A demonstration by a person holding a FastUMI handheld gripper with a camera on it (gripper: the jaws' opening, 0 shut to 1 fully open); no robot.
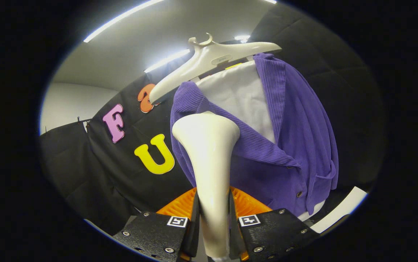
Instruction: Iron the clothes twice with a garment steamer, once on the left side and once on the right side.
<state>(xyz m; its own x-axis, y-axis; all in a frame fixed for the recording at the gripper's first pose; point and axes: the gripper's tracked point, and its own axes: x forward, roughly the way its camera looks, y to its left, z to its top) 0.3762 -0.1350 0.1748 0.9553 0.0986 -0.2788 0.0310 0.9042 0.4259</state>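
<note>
A cream-white garment steamer (pixel 209 163) stands up between my two fingers, its narrow handle pressed on both sides and its wide head flaring upward. My gripper (pixel 213 214) is shut on that handle. Just beyond the steamer head hangs a purple corduroy jacket (pixel 296 145) over a white inner shirt (pixel 243 98), both on a cream hanger (pixel 209 62). The steamer head sits against the jacket's left lapel, hiding part of it. The jacket's lower front with its snap buttons shows to the right of the steamer.
The booth's black cloth wall (pixel 96 171) hangs behind and left of the jacket. Ceiling light strips (pixel 121 18) run overhead. A white board edge (pixel 339 211) lies low to the right, beyond my right finger.
</note>
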